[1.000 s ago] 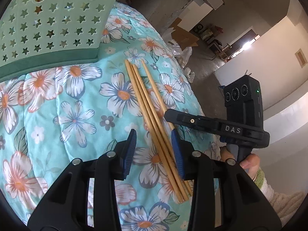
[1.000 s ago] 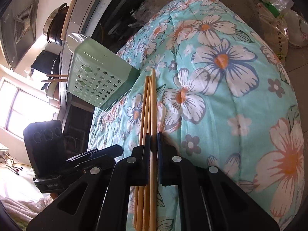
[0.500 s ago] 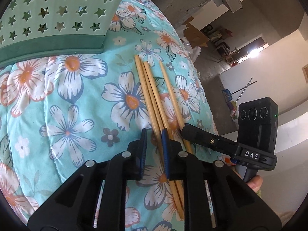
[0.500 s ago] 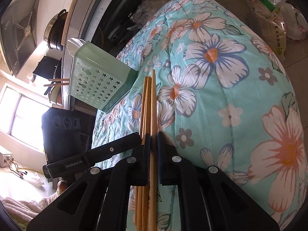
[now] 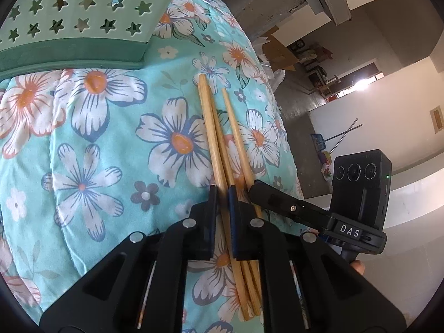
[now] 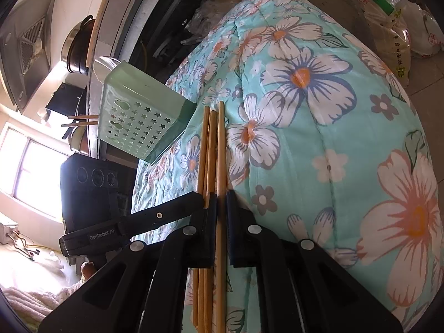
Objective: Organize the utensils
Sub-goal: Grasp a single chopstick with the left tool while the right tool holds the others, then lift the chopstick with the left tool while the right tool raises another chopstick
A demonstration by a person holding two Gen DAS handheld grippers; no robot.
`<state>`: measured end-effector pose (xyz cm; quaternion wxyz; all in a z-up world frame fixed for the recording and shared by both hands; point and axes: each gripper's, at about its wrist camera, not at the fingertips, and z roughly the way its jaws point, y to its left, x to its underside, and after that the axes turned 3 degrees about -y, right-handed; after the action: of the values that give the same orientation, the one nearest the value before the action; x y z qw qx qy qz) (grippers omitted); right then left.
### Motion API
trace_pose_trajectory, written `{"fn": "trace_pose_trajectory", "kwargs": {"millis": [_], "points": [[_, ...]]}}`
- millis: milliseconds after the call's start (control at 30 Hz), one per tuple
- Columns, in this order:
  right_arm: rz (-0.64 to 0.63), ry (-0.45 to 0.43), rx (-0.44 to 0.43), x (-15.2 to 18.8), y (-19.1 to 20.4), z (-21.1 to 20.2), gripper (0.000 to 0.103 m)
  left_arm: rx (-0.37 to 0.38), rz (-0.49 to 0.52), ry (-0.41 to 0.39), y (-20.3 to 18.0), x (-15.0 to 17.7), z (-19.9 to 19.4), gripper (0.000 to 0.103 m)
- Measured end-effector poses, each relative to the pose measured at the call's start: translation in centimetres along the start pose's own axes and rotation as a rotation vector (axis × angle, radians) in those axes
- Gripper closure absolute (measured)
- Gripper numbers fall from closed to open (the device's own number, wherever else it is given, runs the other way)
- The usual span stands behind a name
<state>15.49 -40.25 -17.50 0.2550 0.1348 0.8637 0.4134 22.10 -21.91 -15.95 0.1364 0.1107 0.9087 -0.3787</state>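
Note:
Three wooden chopsticks lie side by side on a floral quilt. My left gripper is shut on the leftmost chopstick, near its middle. My right gripper is shut on the rightmost chopstick of the same bunch; the other two lie just left of it. The right gripper's finger shows in the left wrist view, touching the bunch. A pale green utensil basket with star-shaped holes stands on the quilt beyond the chopsticks, also in the right wrist view.
The quilt drops off at its right edge toward a floor with bags and a cardboard box. A pot and range hood are at the far left in the right wrist view.
My left gripper moved forward over the chopsticks and closed from wide open onto the leftmost one. The right gripper stayed shut on its chopstick.

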Motion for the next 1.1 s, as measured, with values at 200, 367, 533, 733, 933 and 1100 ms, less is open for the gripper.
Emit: {"fn": "trace_pose_trajectory", "kwargs": {"millis": [200,367,533,733,933,1100], "points": [[0.0,0.005,0.018,-0.1,0.2,0.1,0.096,0.002,-0.026,-0.015,1.2,1.2,-2.7,0.098],[-0.021,0.015,0.066,-0.1,0.9,0.2,0.096,-0.061,-0.049,-0.069,3.0,2.2,-6.1,0.098],[-0.08,0.032,0.15,-0.2,2.4,0.5,0.096,-0.226,0.0,-0.116,4.1,3.1,-8.7,0.097],[-0.148,0.05,0.216,-1.2,4.0,0.9,0.095,-0.281,0.067,-0.114,3.9,2.2,-9.8,0.08],[-0.203,0.042,0.265,-3.3,5.3,1.7,0.087,-0.299,0.121,-0.107,3.0,-0.1,-9.3,0.077],[-0.245,0.036,0.311,-4.7,5.6,2.7,0.087,-0.369,0.169,-0.094,2.4,-1.7,-7.9,0.077]]}}
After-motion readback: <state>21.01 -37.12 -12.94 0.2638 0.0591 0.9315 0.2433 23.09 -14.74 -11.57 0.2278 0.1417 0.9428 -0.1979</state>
